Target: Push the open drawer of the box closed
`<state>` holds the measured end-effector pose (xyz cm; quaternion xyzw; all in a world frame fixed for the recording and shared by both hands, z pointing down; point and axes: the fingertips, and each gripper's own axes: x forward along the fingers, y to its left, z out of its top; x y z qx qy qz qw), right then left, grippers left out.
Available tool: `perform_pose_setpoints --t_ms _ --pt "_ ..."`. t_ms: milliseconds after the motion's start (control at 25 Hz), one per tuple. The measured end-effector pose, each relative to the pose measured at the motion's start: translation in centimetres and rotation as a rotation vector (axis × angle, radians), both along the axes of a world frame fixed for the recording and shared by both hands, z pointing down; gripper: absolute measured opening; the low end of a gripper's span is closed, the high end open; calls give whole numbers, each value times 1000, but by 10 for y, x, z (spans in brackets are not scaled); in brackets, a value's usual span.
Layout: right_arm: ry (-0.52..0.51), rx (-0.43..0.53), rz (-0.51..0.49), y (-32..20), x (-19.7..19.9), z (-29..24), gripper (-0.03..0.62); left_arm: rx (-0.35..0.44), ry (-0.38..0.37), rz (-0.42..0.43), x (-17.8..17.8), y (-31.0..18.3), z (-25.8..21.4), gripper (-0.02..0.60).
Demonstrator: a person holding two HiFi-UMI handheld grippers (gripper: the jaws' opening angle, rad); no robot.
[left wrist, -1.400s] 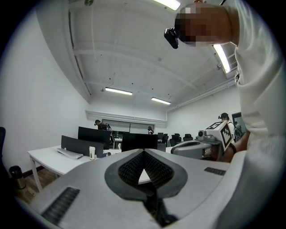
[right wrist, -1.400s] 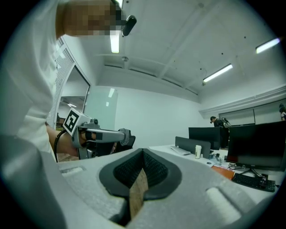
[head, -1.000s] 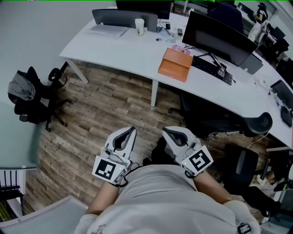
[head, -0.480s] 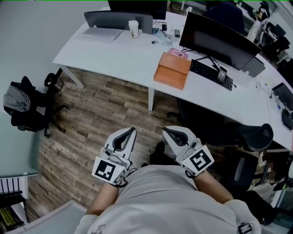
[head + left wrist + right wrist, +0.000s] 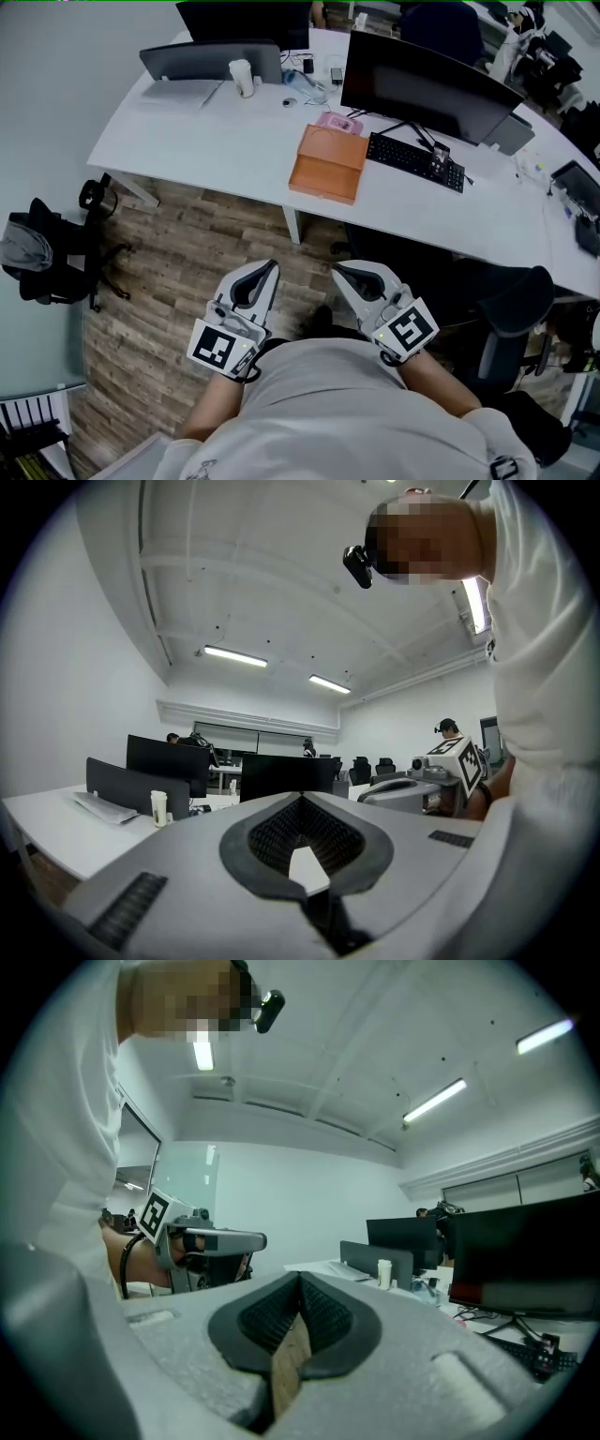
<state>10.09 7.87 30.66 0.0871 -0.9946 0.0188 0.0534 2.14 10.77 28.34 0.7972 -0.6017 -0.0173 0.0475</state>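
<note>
An orange-brown box (image 5: pixel 327 164) lies on the white desk (image 5: pixel 211 136), in front of a dark monitor; from here I cannot make out its drawer. I hold both grippers close to my chest, well short of the desk, pointing level toward it. In the head view the left gripper (image 5: pixel 269 267) and the right gripper (image 5: pixel 339 271) sit side by side above the wood floor. The left gripper (image 5: pixel 300 799) has its jaws together with nothing between them. The right gripper (image 5: pixel 300 1281) is also shut and empty.
On the desk are a wide monitor (image 5: pixel 422 84), a keyboard (image 5: pixel 414 159), a laptop (image 5: pixel 211 61), a paper cup (image 5: pixel 244 77) and a pink item (image 5: pixel 337 122) behind the box. An office chair draped with clothes (image 5: pixel 42 253) stands left; a black chair (image 5: pixel 511 300) stands right.
The desk and the orange box have come closer and slid left in the head view. Both grippers keep the same place in front of my chest, still shut.
</note>
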Motion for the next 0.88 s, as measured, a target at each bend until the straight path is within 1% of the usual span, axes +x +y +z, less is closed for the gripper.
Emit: perform_pose_setpoints --t_ms 200,360,480,680,880 --pt "-2 23 45 -28 21 -4 2 12 -9 46 17 -33 -9 -2" --pt "-10 10 89 -44 32 -7 2 18 1 81 25 -56 -9 -2" --pt "-9 20 117 -54 39 -5 2 23 -12 118 32 -69 -10 -2" --pt "-12 8 184 -72 44 -3 2 26 -14 178 36 -89 -9 -2" --pt "-1 28 232 -87 39 -1 2 23 1 222 28 -111 -7 -2"
